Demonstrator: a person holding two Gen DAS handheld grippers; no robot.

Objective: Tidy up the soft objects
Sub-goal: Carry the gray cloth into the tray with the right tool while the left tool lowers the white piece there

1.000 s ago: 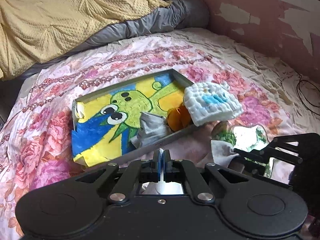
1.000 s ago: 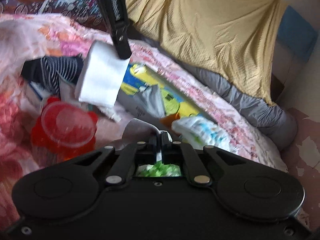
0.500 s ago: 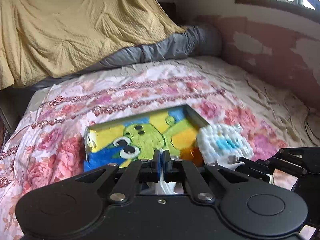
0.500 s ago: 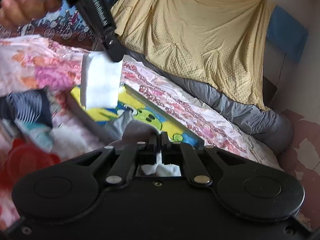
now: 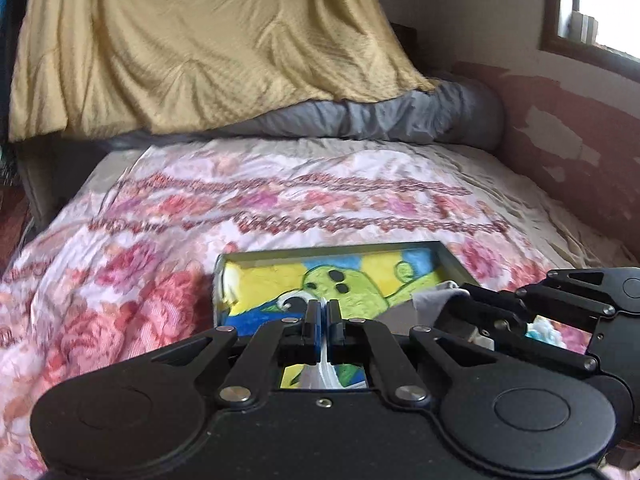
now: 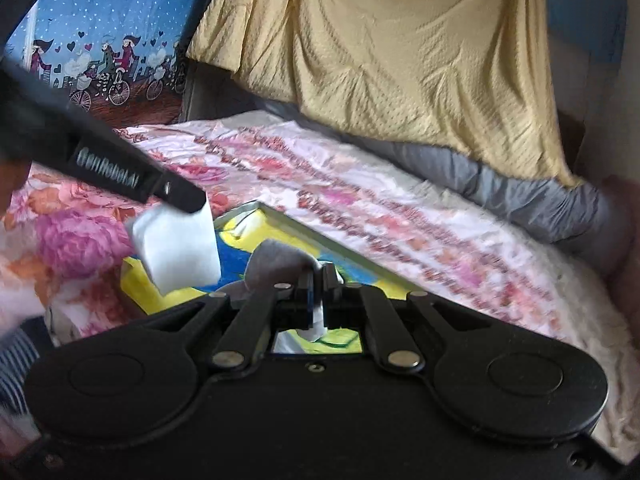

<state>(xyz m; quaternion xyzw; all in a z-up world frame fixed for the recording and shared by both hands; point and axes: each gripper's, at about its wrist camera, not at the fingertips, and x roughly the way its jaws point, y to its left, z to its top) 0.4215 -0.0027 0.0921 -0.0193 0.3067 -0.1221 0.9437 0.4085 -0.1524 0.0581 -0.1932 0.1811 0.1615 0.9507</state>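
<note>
Jaws of the left gripper (image 5: 324, 312) stood pressed together on a strip of white cloth (image 5: 323, 364), which ran down between them and showed in the opening below. Beyond them lay a shallow tray (image 5: 452, 258) lined with a yellow, blue and green cartoon picture, resting on the floral bedspread (image 5: 160, 240). The right gripper (image 5: 452, 300) entered from the right edge, over the tray's near right corner, with grey fabric (image 5: 430, 298) at its tip. A yellow blanket (image 5: 192, 48) hung behind, above a grey bolster (image 5: 400, 116).

From the right wrist, that gripper's jaws were likewise clamped, on a grey and white garment (image 6: 276, 260); its grey part bulged up to their left and a white end hung in the opening beneath. The left gripper (image 6: 188, 202) reached in from the left, holding a folded white cloth (image 6: 176, 248) that hung above the tray's (image 6: 320, 236) left end. A striped garment (image 6: 16, 356) lay at the lower left edge.
</note>
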